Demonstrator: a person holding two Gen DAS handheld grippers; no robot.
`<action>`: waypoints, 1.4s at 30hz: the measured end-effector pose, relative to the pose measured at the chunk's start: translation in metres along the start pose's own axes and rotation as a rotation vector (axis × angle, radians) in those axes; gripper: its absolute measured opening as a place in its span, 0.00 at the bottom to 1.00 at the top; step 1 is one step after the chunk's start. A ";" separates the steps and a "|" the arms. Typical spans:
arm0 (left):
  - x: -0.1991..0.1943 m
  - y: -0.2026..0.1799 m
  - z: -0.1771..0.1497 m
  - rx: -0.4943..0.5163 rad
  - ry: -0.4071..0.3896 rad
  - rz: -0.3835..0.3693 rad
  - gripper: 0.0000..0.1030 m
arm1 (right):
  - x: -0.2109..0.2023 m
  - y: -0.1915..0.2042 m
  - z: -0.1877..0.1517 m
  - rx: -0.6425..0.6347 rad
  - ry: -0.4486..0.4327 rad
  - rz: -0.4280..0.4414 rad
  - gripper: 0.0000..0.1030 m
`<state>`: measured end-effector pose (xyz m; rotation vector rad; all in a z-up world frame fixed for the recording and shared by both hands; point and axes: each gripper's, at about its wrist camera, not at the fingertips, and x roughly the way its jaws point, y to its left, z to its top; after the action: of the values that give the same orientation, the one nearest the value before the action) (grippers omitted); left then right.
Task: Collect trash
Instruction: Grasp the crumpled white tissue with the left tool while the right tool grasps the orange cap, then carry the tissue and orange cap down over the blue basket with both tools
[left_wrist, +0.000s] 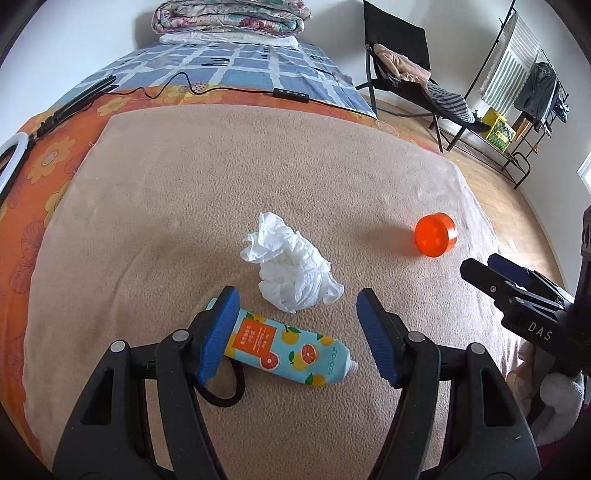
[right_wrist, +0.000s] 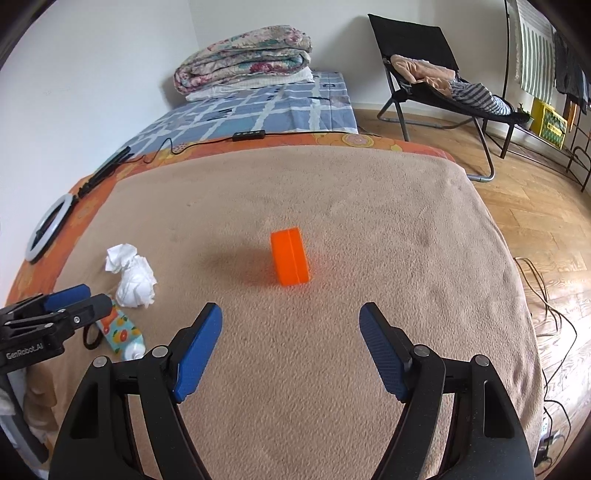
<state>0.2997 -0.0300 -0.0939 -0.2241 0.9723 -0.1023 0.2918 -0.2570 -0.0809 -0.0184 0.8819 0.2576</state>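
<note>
Fingers on both grippers are spread wide and hold nothing. My left gripper (left_wrist: 295, 332) hovers low over the tan blanket (left_wrist: 184, 203), straddling the near side of the crumpled white tissue (left_wrist: 291, 269); its left pad overlaps the flat end of the fruit-print cream tube (left_wrist: 288, 350) in view, contact unclear. My right gripper (right_wrist: 290, 350) hangs above bare blanket, aimed at the orange puck-shaped container (right_wrist: 290, 256), well short of it.

Judgement: the tissue is the obvious trash, and the left is lined up for it. The tube and puck may count too; I can't tell from here.

Tissue: a loose wad with no firm axis, slightly taller away from the left camera, one loose flap sticking up at the far end. It sits mid-blanket, just beyond the tube and apart from the puck.

Tube: lies flat, long axis running diagonally, nozzle end pointing right and toward me in the left view. A black hair tie (left_wrist: 225, 391) lies partly under it.

Puck: stands on its edge, flat face toward the left camera, rim toward the right one. Likely to roll if nudged.

No bin visible in either view.
</note>
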 end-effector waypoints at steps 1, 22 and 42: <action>0.003 -0.001 0.001 0.004 0.001 0.003 0.63 | 0.003 0.000 0.002 0.003 0.001 -0.001 0.74; 0.027 -0.003 0.009 0.056 0.009 0.044 0.25 | 0.056 -0.003 0.026 0.008 0.043 -0.007 0.21; -0.057 -0.016 -0.016 0.099 -0.073 0.000 0.24 | -0.020 0.013 0.010 -0.080 -0.053 -0.006 0.20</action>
<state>0.2546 -0.0371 -0.0525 -0.1365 0.8925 -0.1411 0.2842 -0.2475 -0.0580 -0.0878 0.8181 0.2862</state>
